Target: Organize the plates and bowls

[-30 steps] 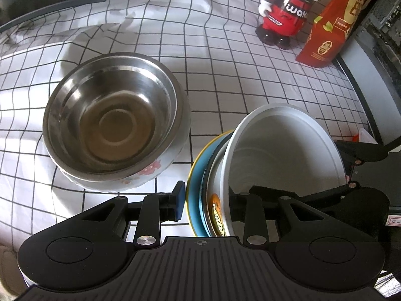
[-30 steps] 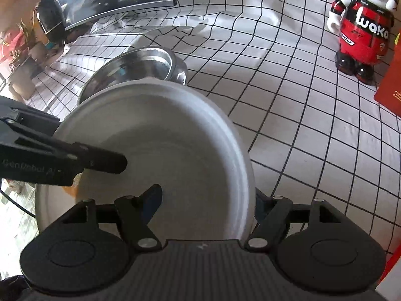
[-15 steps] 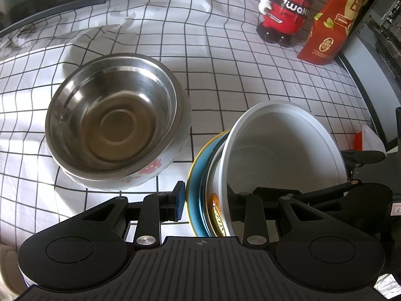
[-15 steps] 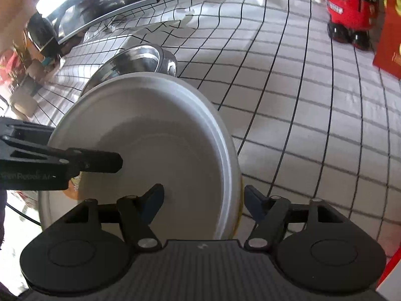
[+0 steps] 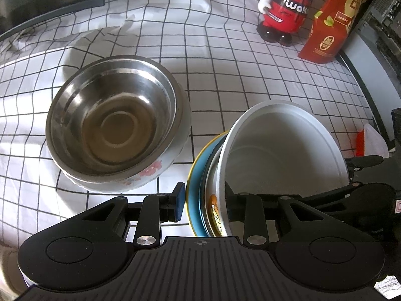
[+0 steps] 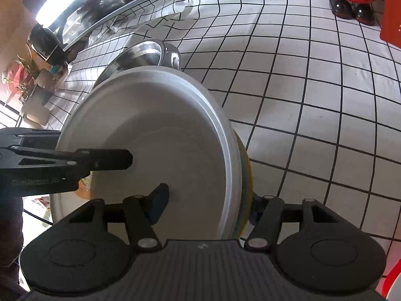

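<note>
The desk (image 5: pixel 225 80), under a white grid cloth, carries a steel bowl (image 5: pixel 112 123) at the left of the left wrist view, upright, mouth up. Right of it, apart from it, a stack of dishes (image 5: pixel 250 175) stands tipped on edge between the two claws: a white bowl (image 5: pixel 283 150) facing right, a blue plate (image 5: pixel 195 190) with a yellow rim behind it, and something with an orange print sandwiched between them.

The left claw (image 5: pixel 203 200) is clenched across the stack's near edge, one blue pad on the plate's back, the other finger inside the white bowl. The right claw (image 6: pixel 205 205) straddles the same stack from the opposite side; its jaws are closing, one pad over the bowl's inner face, the other behind the yellow rim. Whether those pads press yet, I cannot tell.

What the coming move turns on, as I judge it: the steel bowl lies left and slightly far of the stack, on the left claw's side, so that hand is nearer to it. The stack's faces are close to vertical, so it must tip flat, open side up, before it can nest or rest anywhere. Far right, a red toy (image 5: pixel 285 7) and a red bag (image 5: pixel 335 25) stand well clear.
</note>
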`<state>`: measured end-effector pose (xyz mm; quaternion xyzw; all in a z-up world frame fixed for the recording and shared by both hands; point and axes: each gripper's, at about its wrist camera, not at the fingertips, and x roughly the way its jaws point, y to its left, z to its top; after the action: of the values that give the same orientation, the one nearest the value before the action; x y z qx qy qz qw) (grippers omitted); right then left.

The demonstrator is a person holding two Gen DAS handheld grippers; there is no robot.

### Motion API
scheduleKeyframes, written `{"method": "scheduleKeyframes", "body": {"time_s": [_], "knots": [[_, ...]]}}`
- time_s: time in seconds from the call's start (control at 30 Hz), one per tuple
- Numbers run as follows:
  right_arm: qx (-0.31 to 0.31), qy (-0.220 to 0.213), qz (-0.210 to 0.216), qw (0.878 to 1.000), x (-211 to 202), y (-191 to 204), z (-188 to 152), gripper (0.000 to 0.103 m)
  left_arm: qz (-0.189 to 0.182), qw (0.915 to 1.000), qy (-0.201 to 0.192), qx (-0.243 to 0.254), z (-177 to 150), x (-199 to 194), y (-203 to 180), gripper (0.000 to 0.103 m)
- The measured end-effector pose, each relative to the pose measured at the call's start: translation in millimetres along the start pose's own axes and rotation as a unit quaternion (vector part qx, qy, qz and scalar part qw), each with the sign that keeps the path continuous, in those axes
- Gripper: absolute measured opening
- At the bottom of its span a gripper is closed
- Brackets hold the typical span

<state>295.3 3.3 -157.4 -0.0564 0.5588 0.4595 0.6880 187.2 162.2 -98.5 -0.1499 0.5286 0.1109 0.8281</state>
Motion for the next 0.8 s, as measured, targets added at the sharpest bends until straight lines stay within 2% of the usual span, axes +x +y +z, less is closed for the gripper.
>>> {"method": "scheduleKeyframes", "body": {"time_s": [0.17,0.4,0.77,0.8], "knots": [[0.009,-0.003,0.001,1.0,0,0,-1,0.062,-0.001,1.0,0.0,0.0,2,1,0,0.033],[0.032,0.002,-0.014,0.999,2,2,4,0.063,-0.022,0.9996,0.003,-0.016,8,3,10,0.033],[0.064,-0.017,-0.035,0.997,2,5,2,0.063,-0.023,0.9994,0.023,0.016,9,13,6,0.035],[0.063,-0.019,-0.037,0.997,2,6,2,0.063,-0.024,0.9992,0.029,0.014,8,15,6,0.038]]}}
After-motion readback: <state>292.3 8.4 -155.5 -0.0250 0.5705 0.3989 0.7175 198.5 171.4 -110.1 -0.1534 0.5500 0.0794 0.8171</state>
